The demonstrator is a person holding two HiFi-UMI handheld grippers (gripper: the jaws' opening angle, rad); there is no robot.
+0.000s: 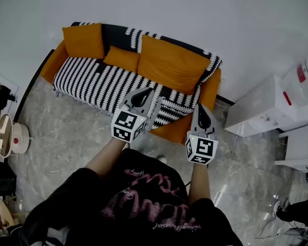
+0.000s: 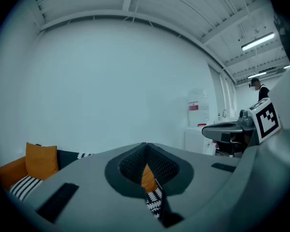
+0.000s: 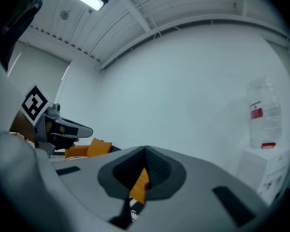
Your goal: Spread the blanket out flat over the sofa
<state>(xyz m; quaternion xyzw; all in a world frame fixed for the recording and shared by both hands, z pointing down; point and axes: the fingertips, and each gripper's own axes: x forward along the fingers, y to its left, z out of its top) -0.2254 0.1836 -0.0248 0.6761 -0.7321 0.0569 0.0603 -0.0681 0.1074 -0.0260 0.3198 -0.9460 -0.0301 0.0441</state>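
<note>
Your left gripper (image 1: 145, 92) and right gripper (image 1: 201, 108) are both clenched empty, jaws together. They are held side by side before the sofa (image 1: 55, 61), at the end nearest the white cabinet (image 1: 262, 104). The black-and-white blanket (image 1: 95, 81) lies beyond them across seat and backrest, bunched at that end's front corner and gripped by neither tool.

An orange sofa (image 1: 211, 92) stands on the grey marbled floor (image 1: 66, 132) against the wall. A black-and-white blanket (image 1: 97, 81) covers its seat and backrest, leaving the front right corner bare. Three orange cushions (image 1: 170, 65) lean on the blanket. A white cabinet (image 1: 259, 106) stands nearby.
</note>
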